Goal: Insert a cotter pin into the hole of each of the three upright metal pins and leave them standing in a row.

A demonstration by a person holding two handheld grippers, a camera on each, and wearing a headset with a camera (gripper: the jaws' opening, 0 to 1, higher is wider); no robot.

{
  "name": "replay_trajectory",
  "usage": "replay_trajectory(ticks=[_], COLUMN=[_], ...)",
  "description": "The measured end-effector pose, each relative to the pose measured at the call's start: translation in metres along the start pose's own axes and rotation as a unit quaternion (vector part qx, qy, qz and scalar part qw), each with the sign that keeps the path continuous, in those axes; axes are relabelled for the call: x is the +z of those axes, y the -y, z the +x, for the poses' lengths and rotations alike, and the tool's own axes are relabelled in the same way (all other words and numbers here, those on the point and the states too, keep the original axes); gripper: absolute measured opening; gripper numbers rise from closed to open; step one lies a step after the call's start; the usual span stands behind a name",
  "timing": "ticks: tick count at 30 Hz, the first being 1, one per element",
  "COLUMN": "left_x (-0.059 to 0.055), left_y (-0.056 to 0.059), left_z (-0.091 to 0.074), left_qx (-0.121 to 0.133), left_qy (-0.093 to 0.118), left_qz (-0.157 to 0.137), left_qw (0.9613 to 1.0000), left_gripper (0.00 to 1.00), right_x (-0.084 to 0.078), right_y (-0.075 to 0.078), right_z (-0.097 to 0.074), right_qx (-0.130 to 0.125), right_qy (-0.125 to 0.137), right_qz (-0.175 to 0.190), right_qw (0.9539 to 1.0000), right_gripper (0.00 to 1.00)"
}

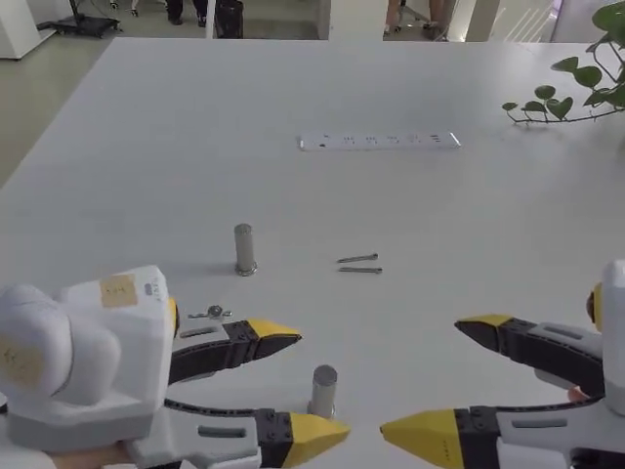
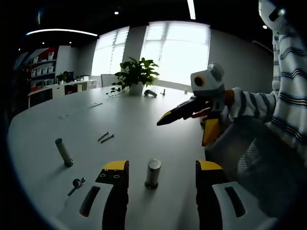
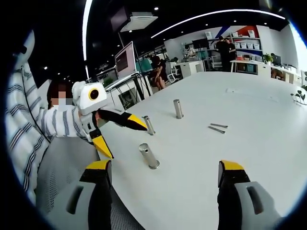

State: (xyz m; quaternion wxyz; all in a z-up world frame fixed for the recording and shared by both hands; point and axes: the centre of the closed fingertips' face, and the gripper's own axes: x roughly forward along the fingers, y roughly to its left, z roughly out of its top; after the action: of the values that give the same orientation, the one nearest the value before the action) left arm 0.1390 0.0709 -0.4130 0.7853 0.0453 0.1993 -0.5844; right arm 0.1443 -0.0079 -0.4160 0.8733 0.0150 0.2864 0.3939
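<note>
Straddling near metal pin (image 1: 323, 391) — left gripper (image 1: 322, 383) jaws wide, empty; right gripper (image 1: 420, 376) likewise — cotter pins (image 1: 359, 264) loose beyond.

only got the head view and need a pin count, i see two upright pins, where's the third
Observer: The right gripper view shows a third pin standing beside a jaw tip of the left gripper.
Operator: is that gripper closed on anything
Observer: No. In the left gripper view the near pin stands between its open jaws, with a gap on each side.
</note>
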Motion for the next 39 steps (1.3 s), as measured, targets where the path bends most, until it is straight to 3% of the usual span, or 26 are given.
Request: replay_trajectory(ticks=[4,8,13,16,20,22,29,39], left_x=[-0.011,-0.014,-0.018,-0.022,-0.019,-0.019,-0.02,-0.019], left_y=[-0.003,0.0,0.0,0.001,-0.003,-0.001,0.009,0.011], left_z=[-0.01,-0.02,-0.03,-0.036,-0.043,-0.046,-0.047,-0.046], left_qx=[0.01,0.014,0.03,0.033,0.052,0.049,0.036,0.044], left_qy=[-0.011,-0.006,0.0,-0.002,0.02,0.02,0.011,0.024], left_qz=[-0.016,-0.034,-0.046,-0.058,-0.085,-0.092,-0.098,-0.11], left_qw=[0.9998,0.9993,0.9985,0.9978,0.9948,0.9944,0.9945,0.9927], left_gripper=[0.61,0.69,0.92,0.92,0.98,0.99,0.99,0.99], right_x=[0.001,0.002,0.005,0.005,0.006,0.007,0.017,0.03], right_y=[0.001,0.001,0.003,0.004,0.01,0.012,0.024,0.049], right_z=[0.0,0.0,-0.002,-0.003,-0.005,-0.006,-0.01,-0.016], right_qx=[0.0,0.001,-0.001,-0.002,-0.006,-0.007,-0.013,-0.024], right_qy=[0.0,-0.003,0.0,-0.002,-0.005,-0.009,-0.02,-0.054], right_qz=[0.0,-0.004,-0.004,-0.005,-0.007,-0.013,-0.041,-0.081], right_qw=[1.0,1.0,1.0,1.0,0.9999,0.9999,0.9989,0.995], right_gripper=[0.9,0.9,0.9,0.9,0.9,0.9,0.9,0.85])
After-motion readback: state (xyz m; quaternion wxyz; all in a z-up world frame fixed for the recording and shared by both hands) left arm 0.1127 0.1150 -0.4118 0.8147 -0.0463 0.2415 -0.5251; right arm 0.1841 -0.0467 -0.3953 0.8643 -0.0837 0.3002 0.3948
